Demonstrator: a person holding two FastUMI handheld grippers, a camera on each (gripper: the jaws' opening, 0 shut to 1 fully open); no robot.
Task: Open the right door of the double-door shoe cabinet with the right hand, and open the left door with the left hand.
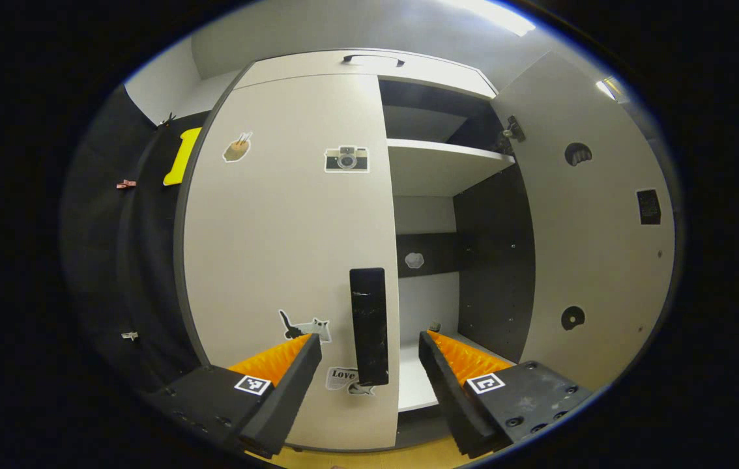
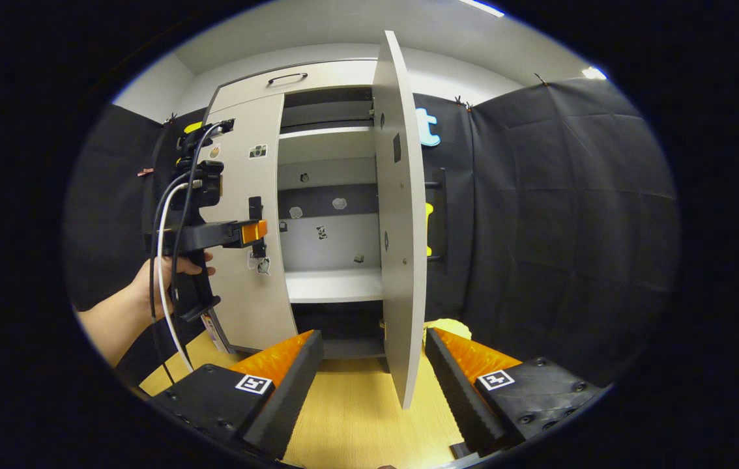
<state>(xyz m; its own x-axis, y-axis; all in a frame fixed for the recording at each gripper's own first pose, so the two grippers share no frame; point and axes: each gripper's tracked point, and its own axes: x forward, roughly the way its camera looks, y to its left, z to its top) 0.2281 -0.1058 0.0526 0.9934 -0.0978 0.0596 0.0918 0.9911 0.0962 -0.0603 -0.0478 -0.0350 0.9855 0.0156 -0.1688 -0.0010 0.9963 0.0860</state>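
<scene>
Left to right, from the right gripper view. A hand (image 2: 171, 277) at far left holds the left gripper (image 2: 257, 232) level, its tips at the dark vertical handle (image 2: 255, 207) of the left door (image 2: 249, 260). That door is shut flat against the shoe cabinet (image 2: 317, 75), so this half of the task is not yet done.

Left gripper view: fingers spread wide, one on each side of the handle (image 1: 369, 326), which stands in the gap nearer the door's free edge. No pad touches it. Judged a line-up for closing on the handle and pulling.

Middle: cabinet interior exposed, pale shelf (image 2: 333, 284) visible, nothing large on it.

Right of middle: the right door (image 2: 399, 215) is swung fully out, edge-on to the camera, its lower edge standing between the right gripper (image 2: 375, 365) fingers. Those fingers are apart and grip nothing; contact with the door edge I cannot tell. Judged: right door is finished with, hence the released hold.

Floor: pale wood (image 2: 356, 417).
</scene>
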